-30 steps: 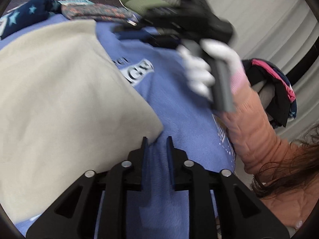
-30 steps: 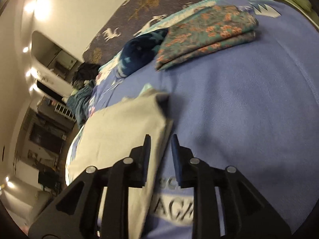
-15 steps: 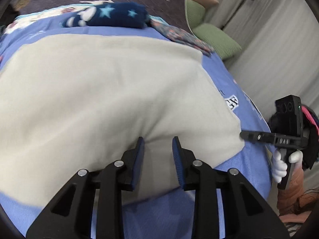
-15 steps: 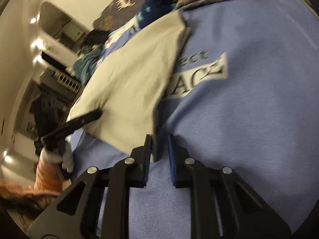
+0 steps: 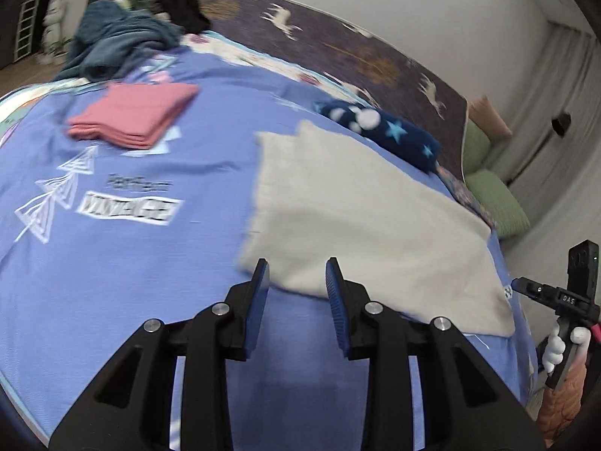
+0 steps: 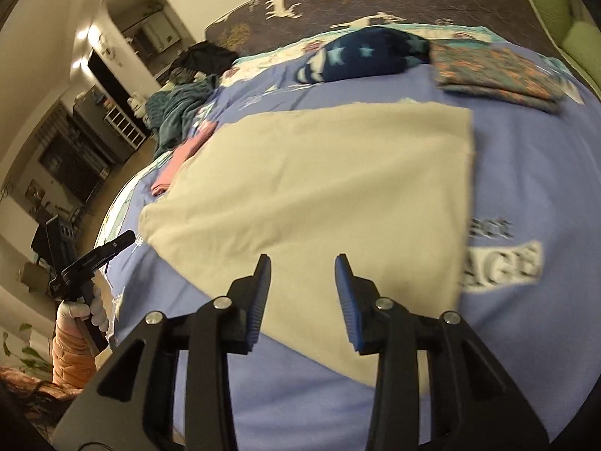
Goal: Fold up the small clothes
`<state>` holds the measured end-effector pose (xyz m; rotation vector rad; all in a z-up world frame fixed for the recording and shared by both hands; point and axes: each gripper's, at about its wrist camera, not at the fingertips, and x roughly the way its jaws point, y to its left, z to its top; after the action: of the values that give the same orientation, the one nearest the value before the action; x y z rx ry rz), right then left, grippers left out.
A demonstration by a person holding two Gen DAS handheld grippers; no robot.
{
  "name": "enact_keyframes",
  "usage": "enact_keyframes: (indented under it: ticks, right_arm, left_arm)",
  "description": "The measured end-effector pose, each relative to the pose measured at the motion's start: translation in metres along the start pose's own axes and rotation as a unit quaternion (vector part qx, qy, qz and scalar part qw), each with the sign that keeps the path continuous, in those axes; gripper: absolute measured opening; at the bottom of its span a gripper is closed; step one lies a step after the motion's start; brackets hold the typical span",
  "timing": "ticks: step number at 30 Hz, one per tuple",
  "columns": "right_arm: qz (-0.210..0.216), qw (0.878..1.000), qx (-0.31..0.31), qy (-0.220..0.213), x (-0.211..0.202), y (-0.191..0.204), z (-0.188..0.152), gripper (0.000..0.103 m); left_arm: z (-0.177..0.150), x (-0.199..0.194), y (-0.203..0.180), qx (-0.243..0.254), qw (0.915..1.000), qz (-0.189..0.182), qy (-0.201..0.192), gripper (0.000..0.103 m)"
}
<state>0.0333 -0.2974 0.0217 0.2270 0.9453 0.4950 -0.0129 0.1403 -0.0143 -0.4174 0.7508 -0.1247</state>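
The left gripper [image 5: 296, 282] has its jaws spread with nothing between them, and the cream cloth [image 5: 368, 225] lies flat on the blue bedspread [image 5: 124, 263] just ahead of the tips. The right gripper [image 6: 303, 280] is also spread and empty, over the cloth's near edge, probably not touching it. Beyond the cloth lie a navy star bundle [image 6: 364, 58] and a folded patterned piece [image 6: 496, 75]; a pink folded stack [image 5: 135, 114] sits far left.
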Motion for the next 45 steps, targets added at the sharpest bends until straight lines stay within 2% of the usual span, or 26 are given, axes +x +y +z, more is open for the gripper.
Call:
enact_keyframes:
  ticks: [4,6,10,13,19,22,26,29,30,31,32,34,37,39,40,42,43,44,45]
  right_arm:
    - [0.004,1.0,-0.023,0.016,0.039,0.039,0.032,0.037]
    - [0.012,0.999,-0.031,0.026,0.061,0.061,0.052,0.037]
    - [0.008,0.998,-0.041,0.045,0.105,0.104,0.094,0.037]
    - [0.004,0.996,-0.06,0.067,0.146,0.137,0.126,0.037]
    - [-0.037,0.989,-0.091,0.109,0.243,0.188,0.175,0.037]
    - [-0.067,0.984,-0.107,0.124,0.288,0.206,0.189,0.037]
    - [-0.109,0.976,-0.123,0.142,0.327,0.219,0.197,0.037]
    - [-0.126,0.971,-0.136,0.148,0.344,0.223,0.196,0.037]
    - [-0.143,0.967,-0.152,0.148,0.35,0.226,0.195,0.03]
    - [-0.157,0.963,-0.165,0.145,0.352,0.227,0.194,0.001]
    - [-0.173,0.959,-0.179,0.137,0.353,0.229,0.193,0.0]
    - [-0.171,0.96,-0.195,0.108,0.345,0.234,0.195,0.0]
    - [-0.134,0.968,-0.205,0.056,0.32,0.251,0.205,0.0]
    - [-0.115,0.971,-0.204,0.053,0.312,0.259,0.209,0.0]
    - [-0.114,0.969,-0.207,0.065,0.314,0.261,0.209,0.0]
    - [-0.133,0.962,-0.213,0.107,0.326,0.259,0.206,0.014]
    - [-0.167,0.955,-0.215,0.115,0.333,0.256,0.202,0.038]
    - [-0.205,0.946,-0.222,0.115,0.338,0.253,0.198,0.052]
    - [-0.224,0.941,-0.227,0.116,0.342,0.25,0.195,0.053]
  left_arm:
    - [0.002,-0.01,0.017,0.011,0.9996,-0.021,-0.014,0.03]
    - [0.005,-0.008,0.022,0.018,0.9988,-0.043,-0.013,0.03]
    - [0.013,0.008,0.033,0.024,0.9963,-0.082,0.004,0.03]
    - [0.021,0.023,0.038,0.029,0.9946,-0.098,0.018,0.032]
    - [0.031,0.046,0.037,0.035,0.9882,-0.143,0.041,0.033]
    - [0.03,0.049,0.036,0.046,0.9839,-0.165,0.051,0.033]
    - [0.026,0.048,0.036,0.059,0.9805,-0.178,0.059,0.032]
    - [0.024,0.052,0.04,0.055,0.9776,-0.19,0.072,0.019]
    - [0.023,0.054,0.041,0.051,0.976,-0.197,0.078,0.003]
    - [0.022,0.054,0.043,0.048,0.9755,-0.199,0.081,0.002]
    - [0.022,0.052,0.045,0.044,0.9756,-0.2,0.079,0.002]
    - [0.024,0.043,0.048,0.04,0.9747,-0.208,0.07,0.001]
    - [0.025,0.024,0.052,0.049,0.9723,-0.221,0.058,0.001]
    - [0.023,0.026,0.056,0.042,0.9732,-0.217,0.065,0.001]
    - [0.021,0.028,0.058,0.038,0.9735,-0.214,0.069,0.001]
    - [0.015,0.035,0.06,0.036,0.9738,-0.211,0.076,0.001]
    - [0.014,0.036,0.06,0.035,0.9734,-0.214,0.075,0.001]
    - [0.013,0.036,0.059,0.034,0.9726,-0.219,0.072,0.001]
    - [0.014,0.035,0.058,0.033,0.9718,-0.223,0.069,0.002]
